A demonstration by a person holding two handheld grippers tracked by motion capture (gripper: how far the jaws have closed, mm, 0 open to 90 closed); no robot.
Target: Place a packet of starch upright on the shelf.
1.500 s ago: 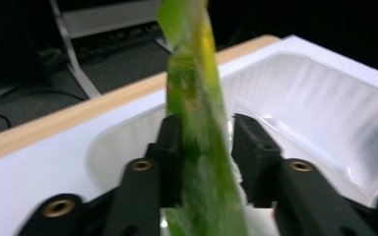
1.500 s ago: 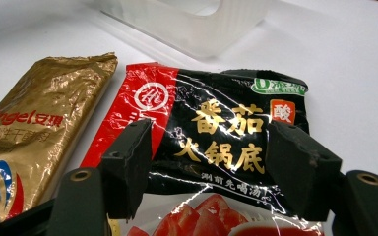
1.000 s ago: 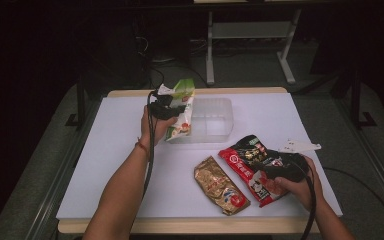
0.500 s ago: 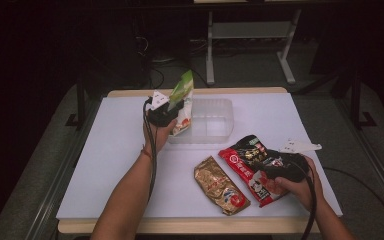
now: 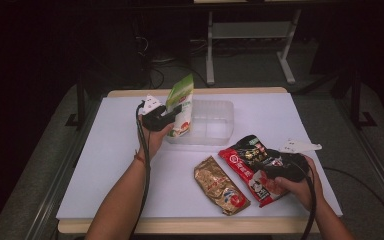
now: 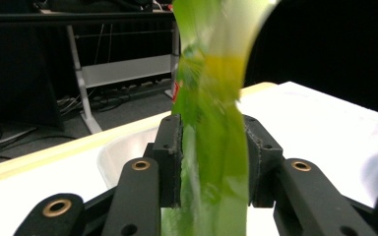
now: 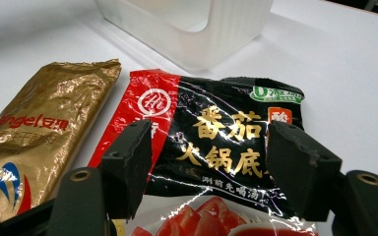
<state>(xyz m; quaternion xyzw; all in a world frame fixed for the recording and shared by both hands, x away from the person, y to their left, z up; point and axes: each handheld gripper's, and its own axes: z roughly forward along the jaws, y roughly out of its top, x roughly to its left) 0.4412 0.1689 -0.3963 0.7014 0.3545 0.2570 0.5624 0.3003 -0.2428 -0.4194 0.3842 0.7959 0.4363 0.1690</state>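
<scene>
White sheet over a wood-edged table, dark room behind, desk legs and cables at the back.

Step in hand, as I read it: packing pouches into the bin, first one going in now.

The left gripper has the tall green-and-white plastic pouch upright between its jaws, at the left end of the clear plastic bin, lower half against the bin's near-left corner. The jaws have just been opening with the pouch between them. The pouch is blurred in the left gripper view and fills the gap pad to pad, so I cannot tell if the pads pinch it or have let go. Next move likely calls for spreading wider and backing the hand off so the pouch drops inside, not over the wall.

The crinkled gold foil pouch lies flat in front of the bin, untouched. Just beside it to the right lies the red-and-black glossy sachet, also flat.

The right gripper hangs over that sachet, jaws spread wide either side of its black end, gripping nothing.

Hard to make out: pouch bottom is hidden behind the left hand, bin floor is washed out, and the sachet's near end is covered by the right hand.
</scene>
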